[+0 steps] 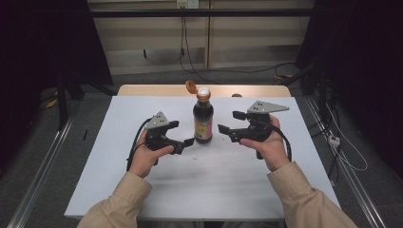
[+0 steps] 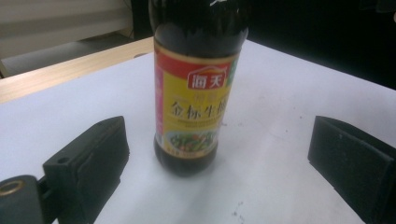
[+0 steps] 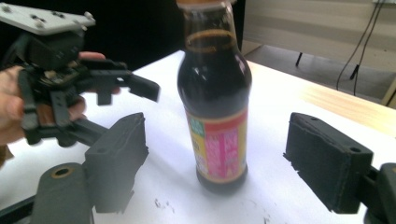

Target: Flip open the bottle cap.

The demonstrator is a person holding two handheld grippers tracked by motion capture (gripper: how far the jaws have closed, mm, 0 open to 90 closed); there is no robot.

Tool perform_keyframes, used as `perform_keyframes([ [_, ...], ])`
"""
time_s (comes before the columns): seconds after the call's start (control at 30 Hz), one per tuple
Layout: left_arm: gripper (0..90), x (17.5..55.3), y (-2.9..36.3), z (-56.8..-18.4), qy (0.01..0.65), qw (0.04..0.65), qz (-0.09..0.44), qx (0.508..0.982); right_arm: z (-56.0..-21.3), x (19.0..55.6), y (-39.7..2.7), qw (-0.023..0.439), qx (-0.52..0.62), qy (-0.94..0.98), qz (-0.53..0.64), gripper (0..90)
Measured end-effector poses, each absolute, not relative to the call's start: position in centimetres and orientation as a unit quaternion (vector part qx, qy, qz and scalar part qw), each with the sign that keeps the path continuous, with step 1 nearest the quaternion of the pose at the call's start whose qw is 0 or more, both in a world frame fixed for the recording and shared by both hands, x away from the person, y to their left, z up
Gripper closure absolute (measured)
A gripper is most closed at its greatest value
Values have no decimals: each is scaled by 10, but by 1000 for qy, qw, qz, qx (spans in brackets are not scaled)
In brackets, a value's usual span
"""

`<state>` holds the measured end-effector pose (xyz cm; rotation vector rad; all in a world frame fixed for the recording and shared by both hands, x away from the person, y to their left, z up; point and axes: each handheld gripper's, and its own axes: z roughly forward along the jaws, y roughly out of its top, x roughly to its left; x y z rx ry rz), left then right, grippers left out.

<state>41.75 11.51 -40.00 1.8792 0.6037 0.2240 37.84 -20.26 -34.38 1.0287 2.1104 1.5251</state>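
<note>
A dark sauce bottle (image 1: 203, 121) with a yellow and red label stands upright mid-table, its orange flip cap (image 1: 191, 86) hinged open. In the left gripper view the bottle (image 2: 196, 88) stands just beyond the wide-apart jaws. My left gripper (image 1: 182, 133) is open, a little to the bottle's left. My right gripper (image 1: 228, 121) is open on the bottle's right. In the right gripper view the bottle (image 3: 215, 102) rises between and beyond the spread jaws, with the left gripper (image 3: 140, 88) behind it at the left. Neither gripper touches the bottle.
The white table (image 1: 142, 180) has a wooden strip (image 1: 142, 90) along its far edge. Cables (image 1: 190, 52) run over the floor behind, and more trail at the right (image 1: 347, 156). Dark curtains flank both sides.
</note>
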Motion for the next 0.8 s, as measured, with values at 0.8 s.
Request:
perform_keyframes([
  [0.8, 48, 397, 144, -412, 249, 534, 100, 802, -385, 353, -228, 171, 375, 739, 533, 200],
])
